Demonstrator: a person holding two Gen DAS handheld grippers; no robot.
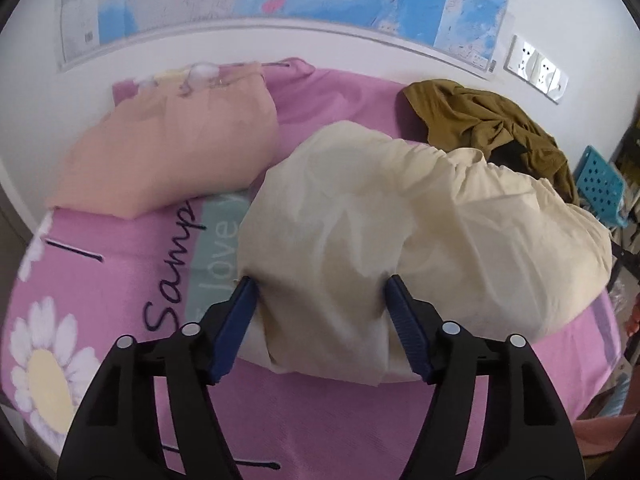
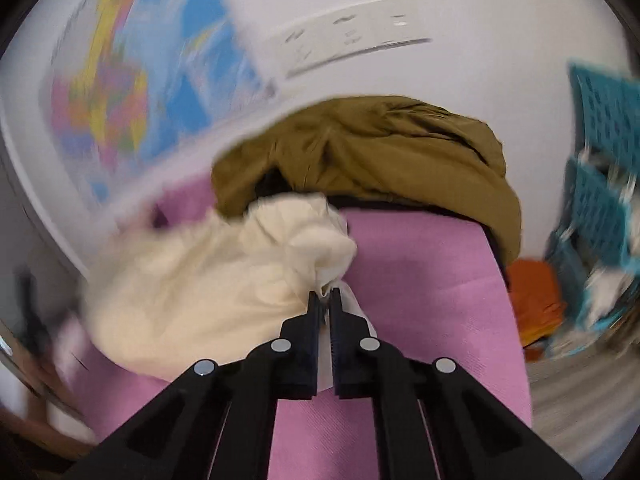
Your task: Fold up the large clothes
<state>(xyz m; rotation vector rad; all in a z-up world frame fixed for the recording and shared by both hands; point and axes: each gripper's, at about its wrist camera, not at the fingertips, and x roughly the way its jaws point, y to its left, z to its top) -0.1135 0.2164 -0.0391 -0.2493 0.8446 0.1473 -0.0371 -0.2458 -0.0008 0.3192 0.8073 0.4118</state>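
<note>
A large cream garment (image 1: 400, 224) lies bunched on a pink bedspread (image 1: 120, 280). My left gripper (image 1: 320, 284) is open, its blue pads on either side of a near fold of the cream cloth. In the right wrist view my right gripper (image 2: 325, 294) is shut on a gathered end of the cream garment (image 2: 224, 280), which trails off to the left. The right view is blurred by motion.
A folded peach garment (image 1: 172, 152) lies at the back left of the bed. A crumpled olive garment (image 1: 488, 128) (image 2: 380, 152) lies at the back right by the wall. A teal plastic basket (image 2: 600, 184) and an orange item (image 2: 536, 296) sit off the bed's right side.
</note>
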